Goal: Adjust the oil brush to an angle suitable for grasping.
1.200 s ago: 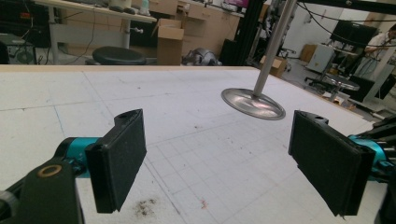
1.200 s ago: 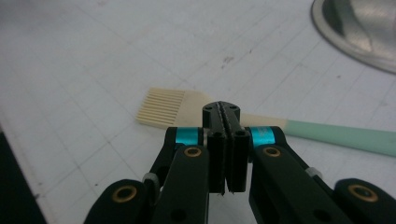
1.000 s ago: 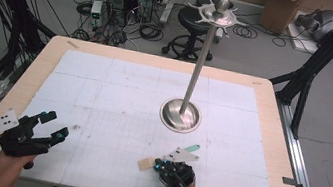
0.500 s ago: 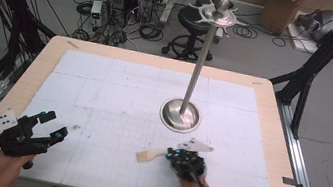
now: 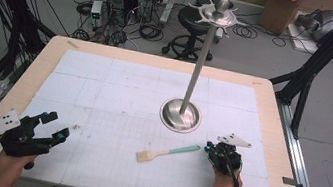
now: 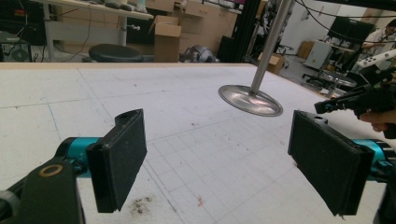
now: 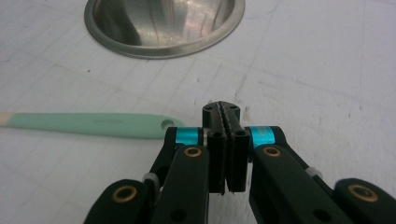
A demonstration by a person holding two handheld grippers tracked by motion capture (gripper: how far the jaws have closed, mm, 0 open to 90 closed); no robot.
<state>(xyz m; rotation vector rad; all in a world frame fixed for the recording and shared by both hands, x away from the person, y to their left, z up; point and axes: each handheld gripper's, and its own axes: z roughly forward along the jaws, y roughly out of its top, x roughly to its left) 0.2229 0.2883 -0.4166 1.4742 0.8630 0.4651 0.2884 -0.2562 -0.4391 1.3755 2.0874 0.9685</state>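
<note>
A brush with a mint-green handle and pale bristles lies flat on the white gridded mat, in front of the steel stand's round base. My right gripper sits just right of the handle's end, shut with nothing between its jaws. In the right gripper view the closed tips of that gripper point toward the base, with the handle lying to their left. My left gripper rests at the near left of the table, open and empty; in its own view the left gripper has its pads spread wide over bare mat.
The stand's tall pole rises from the base to a hooked top. In the left gripper view the base lies ahead and the right gripper is at the far right. The wooden table edge borders the mat; a stool, computers and cables stand behind it.
My right gripper has slid to the right and slightly away from me, still shut, and the brush now lies uncovered on its left. The left gripper has not moved.
</note>
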